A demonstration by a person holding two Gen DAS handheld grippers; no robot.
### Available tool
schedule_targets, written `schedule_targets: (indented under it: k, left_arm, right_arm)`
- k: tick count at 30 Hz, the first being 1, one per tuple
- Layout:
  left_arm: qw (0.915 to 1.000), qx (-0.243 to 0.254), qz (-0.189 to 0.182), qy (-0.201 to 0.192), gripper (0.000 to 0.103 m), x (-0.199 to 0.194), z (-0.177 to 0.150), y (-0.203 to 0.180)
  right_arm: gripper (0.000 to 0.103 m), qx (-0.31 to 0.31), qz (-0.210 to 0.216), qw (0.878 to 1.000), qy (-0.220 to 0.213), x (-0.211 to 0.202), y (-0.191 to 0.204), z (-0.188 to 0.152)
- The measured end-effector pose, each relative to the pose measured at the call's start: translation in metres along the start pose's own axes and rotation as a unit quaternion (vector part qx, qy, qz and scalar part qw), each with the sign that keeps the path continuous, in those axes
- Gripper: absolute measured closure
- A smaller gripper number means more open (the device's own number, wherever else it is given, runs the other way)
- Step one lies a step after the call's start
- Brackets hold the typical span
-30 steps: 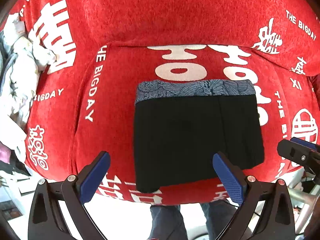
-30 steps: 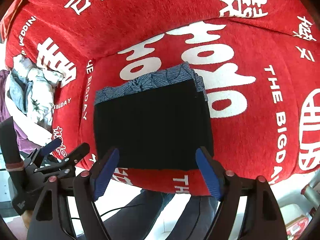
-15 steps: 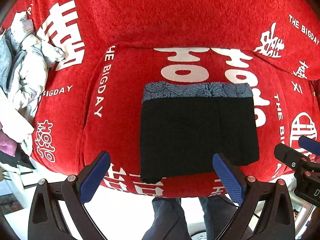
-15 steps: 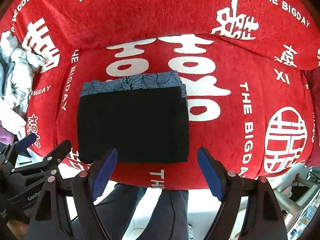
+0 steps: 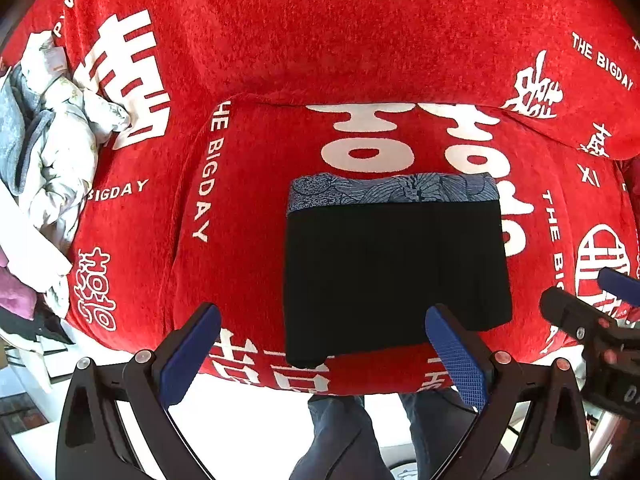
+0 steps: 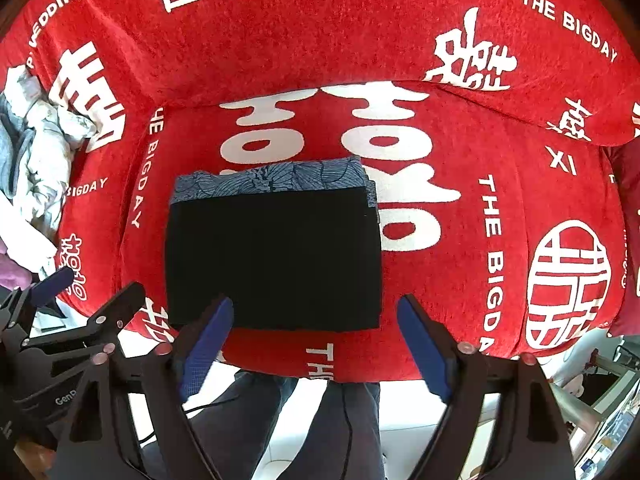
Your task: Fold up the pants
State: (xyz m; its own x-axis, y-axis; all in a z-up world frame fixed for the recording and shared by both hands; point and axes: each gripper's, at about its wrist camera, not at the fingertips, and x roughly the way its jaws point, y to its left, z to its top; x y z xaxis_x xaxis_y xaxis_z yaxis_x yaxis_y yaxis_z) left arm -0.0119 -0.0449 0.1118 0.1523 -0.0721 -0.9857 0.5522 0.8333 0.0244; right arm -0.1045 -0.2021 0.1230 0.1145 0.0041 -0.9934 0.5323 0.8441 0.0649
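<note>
The black pants [image 5: 394, 276] lie folded into a flat rectangle on the red seat cushion [image 5: 240, 220], on top of a folded blue patterned garment [image 5: 394, 189] whose far strip shows. In the right wrist view the same black pants [image 6: 274, 260] sit left of centre. My left gripper [image 5: 324, 354] hangs open above the cushion's front edge with nothing between its blue pads. My right gripper [image 6: 318, 346] points down over the front edge too; its jaws are opening and hold nothing. Each gripper shows at the edge of the other's view.
The seat and backrest wear a red cover [image 6: 360, 20] with white lettering. A heap of pale and grey clothes [image 5: 44, 128] lies on the left of the sofa. A person's legs in dark trousers [image 6: 304, 420] stand in front of the cushion, over a white floor.
Both grippers have risen, so the sofa and folded pants look smaller and further off. The right view has rolled level and its jaws stand wider apart. The pants have not moved.
</note>
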Motion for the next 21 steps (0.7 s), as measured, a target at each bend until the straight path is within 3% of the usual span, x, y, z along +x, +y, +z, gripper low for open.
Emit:
schedule_targets:
  k: [2,21]
  left_arm:
    - [1.0000,0.000,0.000,-0.001,0.000,-0.0016,-0.0009,0.0001]
    - [0.9999,-0.004,-0.005,-0.008,0.000,-0.0105,-0.0026,0.0070]
  right_arm:
    - [0.000,-0.005,-0.001,1.000,-0.003,-0.0007,0.0023,-0.0002]
    - [0.000,0.002,-0.006,1.000,-0.003,-0.0087,0.0032,-0.0040]
